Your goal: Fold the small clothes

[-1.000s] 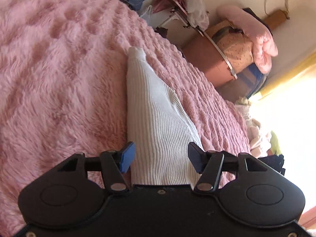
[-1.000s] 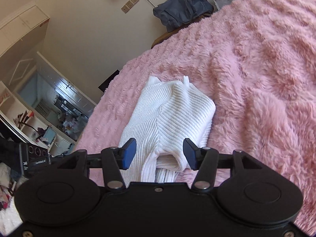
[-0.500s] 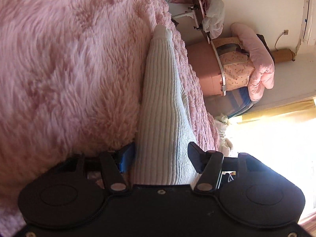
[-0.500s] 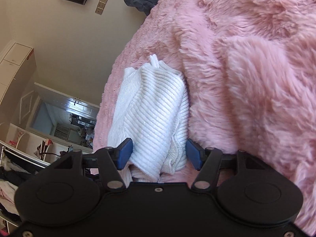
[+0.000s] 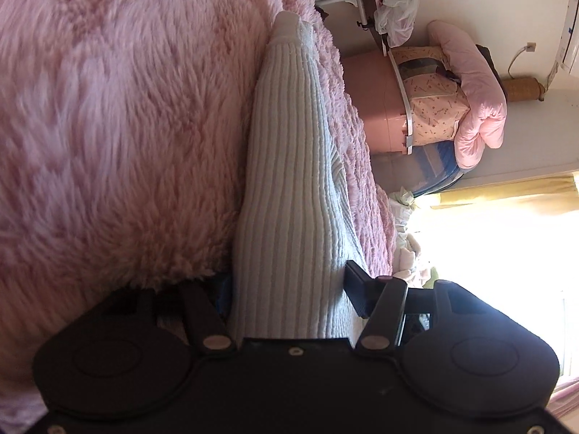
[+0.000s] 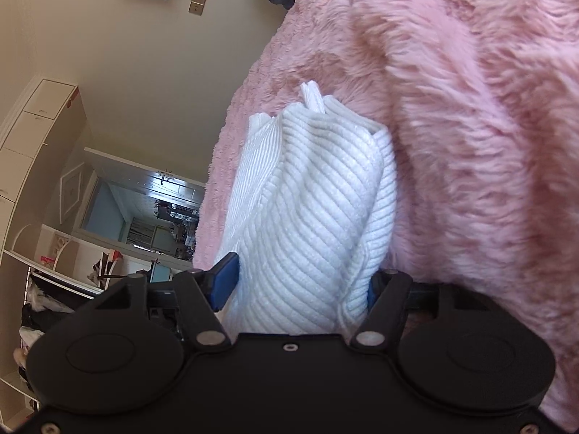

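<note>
A white ribbed knit garment [image 5: 289,166] lies folded on a fluffy pink blanket [image 5: 119,119]. My left gripper [image 5: 289,289] is open, its jaws astride the near end of the garment; the left finger is sunk into the blanket pile. The same garment [image 6: 311,209] shows in the right wrist view as a thick folded bundle. My right gripper [image 6: 300,285] is open with its jaws on either side of the bundle's near end, the right finger pressed down into the blanket [image 6: 470,144].
In the left wrist view the bed edge drops off to the right, with a pink storage box [image 5: 376,105], piled bedding [image 5: 474,101] and a bright window. In the right wrist view a white wardrobe [image 6: 39,166] and a doorway lie beyond the left bed edge.
Both grippers have dropped low onto the blanket and slid forward around the garment's ends. The jaws have stayed open.
</note>
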The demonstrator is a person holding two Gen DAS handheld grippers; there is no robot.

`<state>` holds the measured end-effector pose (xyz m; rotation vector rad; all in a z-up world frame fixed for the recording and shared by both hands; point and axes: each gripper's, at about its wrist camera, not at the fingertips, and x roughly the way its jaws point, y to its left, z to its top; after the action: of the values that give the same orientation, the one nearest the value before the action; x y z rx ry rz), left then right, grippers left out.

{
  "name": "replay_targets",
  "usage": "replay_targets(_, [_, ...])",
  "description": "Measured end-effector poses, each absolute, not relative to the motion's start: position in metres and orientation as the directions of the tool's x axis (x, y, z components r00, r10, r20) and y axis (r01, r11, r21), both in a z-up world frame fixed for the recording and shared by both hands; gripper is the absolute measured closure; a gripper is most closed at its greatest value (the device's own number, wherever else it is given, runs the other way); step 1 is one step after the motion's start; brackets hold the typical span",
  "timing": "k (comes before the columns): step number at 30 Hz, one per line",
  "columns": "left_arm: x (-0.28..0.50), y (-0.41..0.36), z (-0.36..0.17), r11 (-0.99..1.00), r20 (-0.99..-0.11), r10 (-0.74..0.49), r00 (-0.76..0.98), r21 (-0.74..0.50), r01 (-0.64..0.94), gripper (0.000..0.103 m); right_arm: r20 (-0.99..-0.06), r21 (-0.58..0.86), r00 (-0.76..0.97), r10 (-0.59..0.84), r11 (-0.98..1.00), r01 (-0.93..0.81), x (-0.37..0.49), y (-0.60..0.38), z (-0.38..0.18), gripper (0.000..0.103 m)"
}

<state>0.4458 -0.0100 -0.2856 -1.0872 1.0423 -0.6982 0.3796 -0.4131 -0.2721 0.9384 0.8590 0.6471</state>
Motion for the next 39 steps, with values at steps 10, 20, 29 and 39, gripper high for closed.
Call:
replay_targets(10, [0.434,-0.014,-0.230,0.366,-0.310,-0.860,0.406,-0.928,0.067,0.054,-0.360,0.852,0.528,0.770,0.501,-0.150,0.377,-0.400,-0.225,0.054])
replay_targets(20, [0.376,0.053,-0.121,0.408,-0.264,-0.819,0.509,-0.892,0.193,0.054,-0.281,0.805,0.505,0.816,0.486,-0.339,0.357,-0.333,-0.128,0.054])
replay_targets(29, [0.299,0.140,-0.096,0.456,-0.271,-0.749,0.604,-0.873,0.174,0.053,-0.246,0.788,0.432,0.868,0.439,-0.432,0.332,-0.247,-0.106,0.054])
replay_targets(39, [0.244,0.185,-0.197,0.469,-0.354,-0.713,0.606,-0.882,0.037,0.053,-0.358,0.791,0.344,0.868,0.478,-0.381,0.314,-0.198,-0.178,0.054])
